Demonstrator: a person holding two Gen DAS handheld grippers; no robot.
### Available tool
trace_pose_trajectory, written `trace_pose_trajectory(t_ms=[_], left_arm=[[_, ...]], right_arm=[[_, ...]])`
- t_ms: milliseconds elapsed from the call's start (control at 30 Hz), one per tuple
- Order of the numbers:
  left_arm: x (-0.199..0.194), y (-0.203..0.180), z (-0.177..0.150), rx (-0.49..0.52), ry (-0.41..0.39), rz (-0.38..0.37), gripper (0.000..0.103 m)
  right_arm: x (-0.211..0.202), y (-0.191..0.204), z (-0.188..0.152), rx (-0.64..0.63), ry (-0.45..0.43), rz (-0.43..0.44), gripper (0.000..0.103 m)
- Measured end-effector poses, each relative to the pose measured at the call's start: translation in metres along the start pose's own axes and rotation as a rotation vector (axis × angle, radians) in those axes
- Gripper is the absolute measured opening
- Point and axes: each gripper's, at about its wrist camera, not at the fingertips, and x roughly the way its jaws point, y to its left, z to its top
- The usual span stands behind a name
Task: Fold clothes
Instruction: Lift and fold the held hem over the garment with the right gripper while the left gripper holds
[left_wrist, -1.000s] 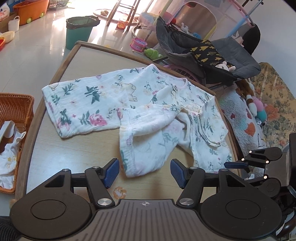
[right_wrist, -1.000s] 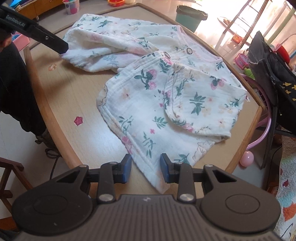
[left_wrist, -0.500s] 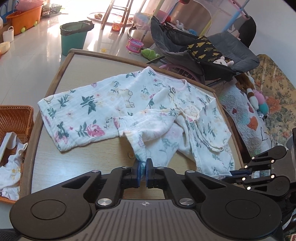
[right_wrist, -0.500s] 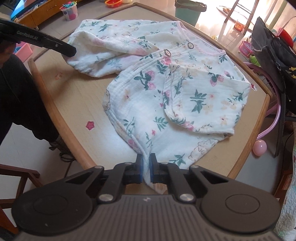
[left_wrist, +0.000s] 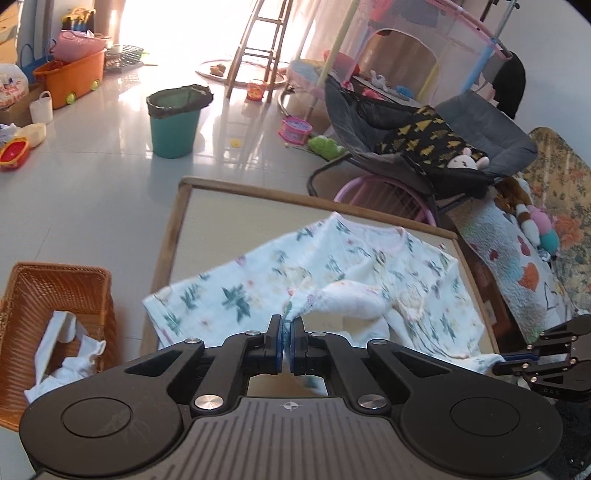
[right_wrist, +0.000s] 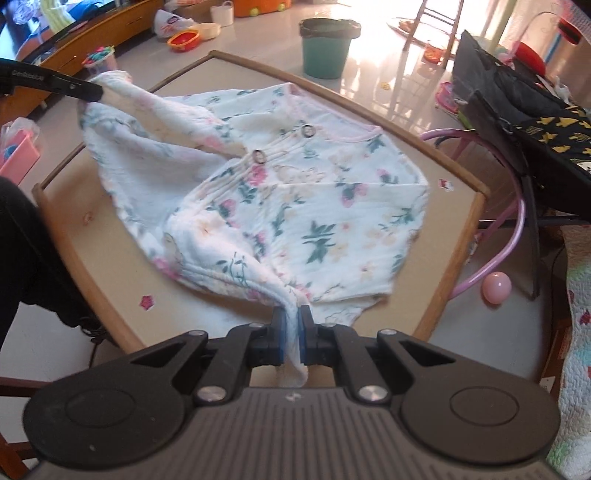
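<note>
A white floral baby garment (left_wrist: 332, 273) (right_wrist: 314, 206) with snap buttons lies partly on the wooden-rimmed table (left_wrist: 192, 229) (right_wrist: 454, 236). My left gripper (left_wrist: 286, 345) is shut on one bottom end of the garment and holds it lifted above the table. It also shows in the right wrist view (right_wrist: 88, 92) at the upper left. My right gripper (right_wrist: 294, 332) is shut on the other bottom end, lifted near the table's front edge. It shows in the left wrist view (left_wrist: 502, 363) at the right.
A wicker basket (left_wrist: 48, 295) with white clothes stands left of the table. A green bin (left_wrist: 173, 122) is on the floor beyond. A grey baby bouncer (left_wrist: 424, 147) and a pink hoop (right_wrist: 506, 236) stand close to the table's far right side.
Both grippers have risen with the garment's bottom ends and moved forward over it. The lower part of the garment has lifted off the table and bunched toward the neckline.
</note>
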Motion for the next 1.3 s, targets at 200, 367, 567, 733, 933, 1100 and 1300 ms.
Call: trace_pose_trajectory(t_ms=[200,367,567,733,933,1100,1300], left_arm=[[0.004,0.007,0.014,-0.033,0.019,0.059,0.003],[0.013,0.007,0.012,-0.015,0.061,0.066,0.003],[0.016,0.013,0.006,-0.027,0.098,0.077,0.003],[0.007,0.014,-0.001,-0.014,0.125,0.064,0.003],[-0.010,0.007,-0.010,0.035,0.152,0.044,0.003],[-0.015,0.000,-0.017,0.067,0.171,0.028,0.003],[-0.012,-0.006,-0.023,0.083,0.190,0.011,0.004]], right_arm=[[0.013,-0.014,0.000,0.025,0.028,-0.041,0.007],[0.021,-0.012,-0.003,0.022,0.047,-0.022,0.007],[0.023,0.000,-0.010,-0.035,0.081,0.010,0.007],[0.015,0.007,-0.014,-0.081,0.092,0.036,0.007],[0.011,0.019,-0.014,-0.148,0.121,0.043,0.008],[0.011,0.029,-0.015,-0.211,0.141,0.056,0.010],[0.004,0.051,-0.014,-0.338,0.183,0.081,0.019]])
